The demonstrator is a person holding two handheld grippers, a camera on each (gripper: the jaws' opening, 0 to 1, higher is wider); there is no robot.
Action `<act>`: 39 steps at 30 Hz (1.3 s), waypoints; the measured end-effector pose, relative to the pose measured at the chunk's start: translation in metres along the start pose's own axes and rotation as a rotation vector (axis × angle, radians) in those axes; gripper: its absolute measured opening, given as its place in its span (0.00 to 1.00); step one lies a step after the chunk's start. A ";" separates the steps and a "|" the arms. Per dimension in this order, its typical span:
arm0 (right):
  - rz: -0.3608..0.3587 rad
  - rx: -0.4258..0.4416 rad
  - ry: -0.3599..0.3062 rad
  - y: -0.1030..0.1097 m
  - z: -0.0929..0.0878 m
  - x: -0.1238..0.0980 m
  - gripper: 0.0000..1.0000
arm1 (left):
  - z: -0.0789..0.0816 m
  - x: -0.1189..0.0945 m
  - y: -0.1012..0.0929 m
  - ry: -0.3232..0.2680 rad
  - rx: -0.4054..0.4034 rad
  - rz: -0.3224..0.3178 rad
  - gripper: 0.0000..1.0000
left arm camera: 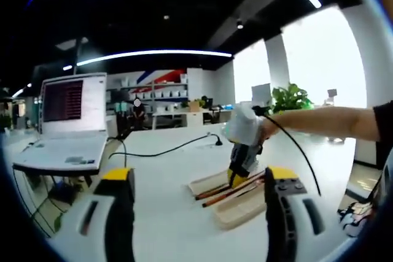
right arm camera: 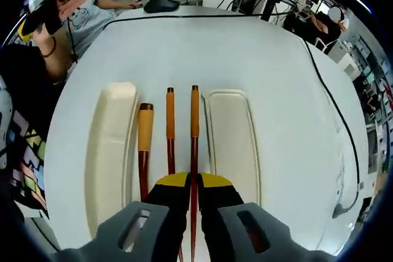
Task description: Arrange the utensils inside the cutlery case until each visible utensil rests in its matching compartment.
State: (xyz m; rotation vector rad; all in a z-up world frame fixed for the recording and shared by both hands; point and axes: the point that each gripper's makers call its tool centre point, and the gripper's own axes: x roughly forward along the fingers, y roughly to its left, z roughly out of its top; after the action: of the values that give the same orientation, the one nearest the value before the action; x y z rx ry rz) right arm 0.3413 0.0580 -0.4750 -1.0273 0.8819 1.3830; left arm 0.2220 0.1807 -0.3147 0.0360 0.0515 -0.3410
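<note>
Between the yellow-tipped jaws of the right gripper (right arm camera: 193, 191), pressed together low over the white table (right arm camera: 184, 47), a slim chopstick (right arm camera: 194, 151) is pinched, its long axis running straight away from the gripper. Just to its left lie a second chopstick (right arm camera: 170, 133) and a thicker handled utensil (right arm camera: 145, 142), all glossy red-brown wood with orange ends, parallel between the two smooth cream halves of the cutlery case (right arm camera: 230, 139). Farther off, the left gripper (left arm camera: 195, 197) hovers with jaws spread apart, well short of the case, so the right one is nearer.
</note>
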 end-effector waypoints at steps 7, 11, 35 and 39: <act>-0.018 0.063 -0.022 0.000 -0.003 0.000 0.03 | -0.001 -0.001 0.007 0.001 -0.011 0.011 0.92; -0.042 0.052 -0.022 0.002 -0.002 0.000 0.02 | 0.001 -0.002 0.005 -0.006 -0.011 0.006 0.92; -0.081 0.042 -0.015 0.012 0.007 -0.032 0.02 | 0.001 -0.005 0.002 -0.005 -0.012 -0.005 0.92; -0.074 0.042 -0.043 0.018 0.011 -0.039 0.02 | 0.001 -0.005 0.004 -0.002 -0.008 0.000 0.91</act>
State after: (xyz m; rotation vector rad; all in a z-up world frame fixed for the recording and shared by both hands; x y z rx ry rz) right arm 0.3216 0.0538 -0.4354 -0.9859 0.8301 1.3144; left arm 0.2183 0.1858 -0.3136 0.0276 0.0506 -0.3410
